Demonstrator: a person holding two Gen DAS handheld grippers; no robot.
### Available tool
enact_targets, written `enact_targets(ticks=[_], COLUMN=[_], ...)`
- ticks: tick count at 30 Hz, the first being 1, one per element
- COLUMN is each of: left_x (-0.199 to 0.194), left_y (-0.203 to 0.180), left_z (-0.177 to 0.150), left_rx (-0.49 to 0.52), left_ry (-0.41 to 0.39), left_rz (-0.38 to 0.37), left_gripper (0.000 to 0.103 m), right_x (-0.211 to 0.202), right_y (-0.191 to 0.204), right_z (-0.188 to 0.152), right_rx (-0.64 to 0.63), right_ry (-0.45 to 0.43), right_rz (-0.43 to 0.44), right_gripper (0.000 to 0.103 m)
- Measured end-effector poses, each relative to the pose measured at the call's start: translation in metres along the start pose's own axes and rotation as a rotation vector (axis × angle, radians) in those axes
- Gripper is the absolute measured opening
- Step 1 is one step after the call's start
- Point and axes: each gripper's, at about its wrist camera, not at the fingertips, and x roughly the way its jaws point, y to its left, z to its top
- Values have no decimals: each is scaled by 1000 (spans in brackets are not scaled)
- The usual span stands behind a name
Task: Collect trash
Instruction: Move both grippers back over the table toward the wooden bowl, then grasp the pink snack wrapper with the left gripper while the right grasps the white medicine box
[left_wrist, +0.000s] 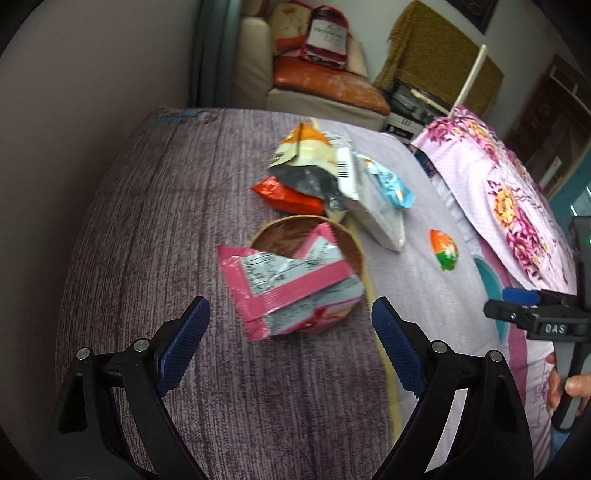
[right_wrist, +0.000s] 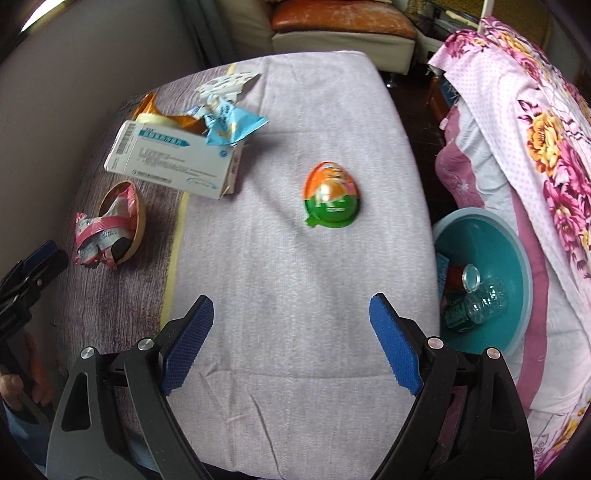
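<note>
Over the bed cover (right_wrist: 295, 295), between pickups: right gripper (right_wrist: 291, 339) and left gripper (left_wrist: 291, 347) both spread wide and empty, egg-shaped wrapper (right_wrist: 331, 195) at twelve o'clock, teal basin (right_wrist: 517, 258) at three (already holding bottles); next, lowering onto the egg, probably.

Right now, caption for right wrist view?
Open right gripper above bed cover, egg-shaped wrapper ahead, teal basin beside.

Floral quilt (right_wrist: 546, 155) (pink), sofa (left_wrist: 314, 74) beyond

Orange-and-green egg-shaped wrapper (right_wrist: 331, 198), pink packet (left_wrist: 291, 291), teal basin (right_wrist: 491, 258)
</note>
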Motion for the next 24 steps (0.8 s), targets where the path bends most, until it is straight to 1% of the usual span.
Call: enact_targets(ticks=[6, 13, 16, 18, 19, 20, 21, 22, 23, 24], left_x=[18, 41, 47, 47, 45, 43, 42, 41, 38, 37], left_y=[-3, -10, -12, -13, -14, -15, -15, -14, -12, -9], left_z=[4, 11, 10, 9, 9, 8, 8, 8, 8, 9], left_rx=[3, 8, 5, 6, 9, 15, 23, 22, 16, 13], left_ry=[13, 49, 59, 44, 23, 5, 1, 1, -2, -5], left_rz=[12, 40, 40, 33, 25, 25, 28, 23, 13, 2], left_gripper=[90, 90, 90, 90, 89, 77, 62, 51, 47, 40], right_x=[5, 13, 17, 19, 19, 20, 20, 21, 21, 22], right_y=[13, 14, 15, 18, 19, 20, 22, 24, 26, 28], right_z=[3, 4, 5, 5, 6, 6, 8, 9, 10, 12], right_rx=[-17, -10, -14, -20, -26, -30, -39, -45, -53, -64], right_ry=[7, 24, 33, 35, 35, 31, 24, 19, 15, 10], right_rz=[-1, -8, -11, -14, -17, -20, -26, -31, -36, -41], right_gripper=[82, 82, 82, 82, 82, 82, 82, 82, 82, 82])
